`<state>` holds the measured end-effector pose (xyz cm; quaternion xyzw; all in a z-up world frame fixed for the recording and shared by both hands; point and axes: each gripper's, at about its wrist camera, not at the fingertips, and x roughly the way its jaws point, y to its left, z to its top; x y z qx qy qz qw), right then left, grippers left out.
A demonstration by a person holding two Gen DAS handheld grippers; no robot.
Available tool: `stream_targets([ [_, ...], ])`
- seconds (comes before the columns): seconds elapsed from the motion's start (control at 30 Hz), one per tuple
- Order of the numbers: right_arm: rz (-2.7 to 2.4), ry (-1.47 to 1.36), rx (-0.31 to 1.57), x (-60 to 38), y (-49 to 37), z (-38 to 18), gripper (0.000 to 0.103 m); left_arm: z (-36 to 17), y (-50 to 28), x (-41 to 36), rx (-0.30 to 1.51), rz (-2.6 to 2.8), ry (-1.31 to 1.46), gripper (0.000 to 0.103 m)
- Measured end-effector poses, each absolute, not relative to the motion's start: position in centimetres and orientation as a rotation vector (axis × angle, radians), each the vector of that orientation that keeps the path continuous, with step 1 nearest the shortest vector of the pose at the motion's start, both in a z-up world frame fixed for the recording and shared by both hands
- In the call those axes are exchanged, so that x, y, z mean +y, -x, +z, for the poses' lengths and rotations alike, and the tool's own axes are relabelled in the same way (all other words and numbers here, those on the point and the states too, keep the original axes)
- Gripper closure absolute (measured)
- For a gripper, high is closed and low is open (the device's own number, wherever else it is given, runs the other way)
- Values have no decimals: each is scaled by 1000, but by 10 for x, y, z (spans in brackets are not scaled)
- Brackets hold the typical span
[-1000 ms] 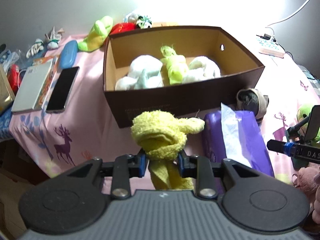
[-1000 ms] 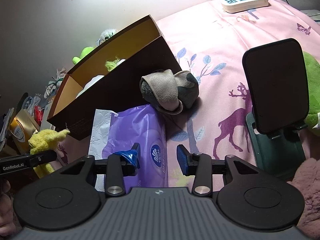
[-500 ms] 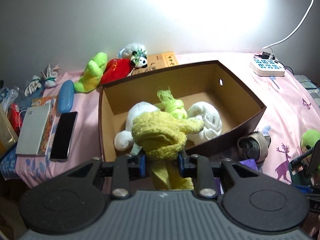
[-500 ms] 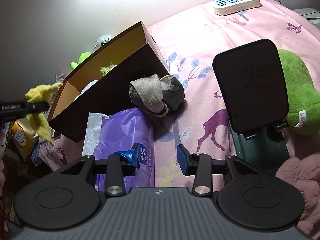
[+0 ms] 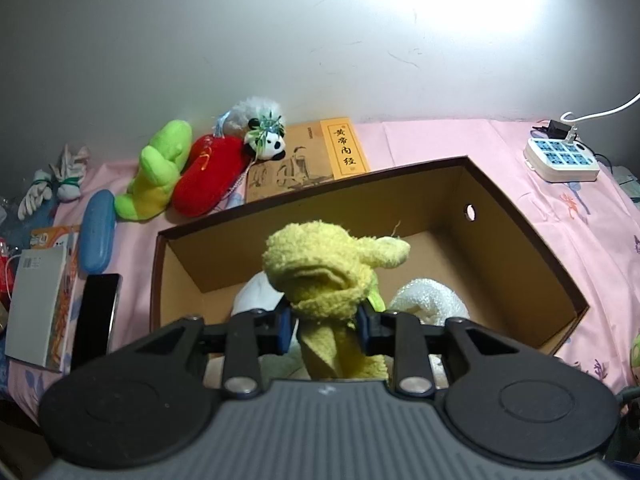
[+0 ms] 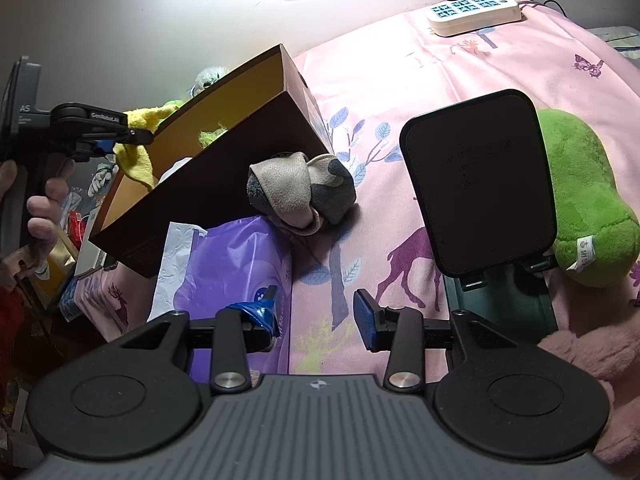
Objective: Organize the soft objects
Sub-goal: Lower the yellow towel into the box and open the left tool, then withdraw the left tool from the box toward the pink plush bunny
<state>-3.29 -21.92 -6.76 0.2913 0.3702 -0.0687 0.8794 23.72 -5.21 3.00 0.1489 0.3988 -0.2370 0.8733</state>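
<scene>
On the pink bed cover (image 5: pixel 448 140), a brown cardboard box (image 5: pixel 532 240) holds white soft bundles (image 5: pixel 428 300). Over its near edge, the left tool (image 5: pixel 325 326) grips a yellow cloth (image 5: pixel 320 272). To the right, the right tool (image 6: pixel 316 322) stands open, empty, near a grey sock ball (image 6: pixel 300 192).

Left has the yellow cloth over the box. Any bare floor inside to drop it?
Bare cardboard along the box back wall and its right end, beside the holed wall. The near middle is crowded: white bundles lie under the yellow cloth held in the left gripper.
</scene>
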Motion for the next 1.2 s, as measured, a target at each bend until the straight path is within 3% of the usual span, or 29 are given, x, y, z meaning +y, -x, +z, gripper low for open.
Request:
stream_targets([
  [0.17, -151, -598, 773, -223, 28, -68, 79, -6, -257, -58, 975, -463, -320, 73],
  [0.27, -150, -602, 785, -224, 22, -70, 79, -18, -256, -57, 1003, -463, -331, 67],
  [0.37, -137, -592, 796, -223, 16, -71, 79, -22, -252, -56, 1008, -468, -332, 53],
  [0.43, -125, -581, 805, -222, 11, -71, 79, -23, -247, -55, 997, -460, -336, 35],
  [0.7, -103, -561, 825, -220, 1, -71, 79, -11, -230, -43, 959, -463, -309, 26],
  [0.8, -96, -559, 828, -219, 0, -71, 79, -3, -218, -37, 929, -456, -296, 12],
  [1.2, -90, -559, 808, -211, 8, -67, 79, 25, -169, -15, 840, -470, -258, 12],
])
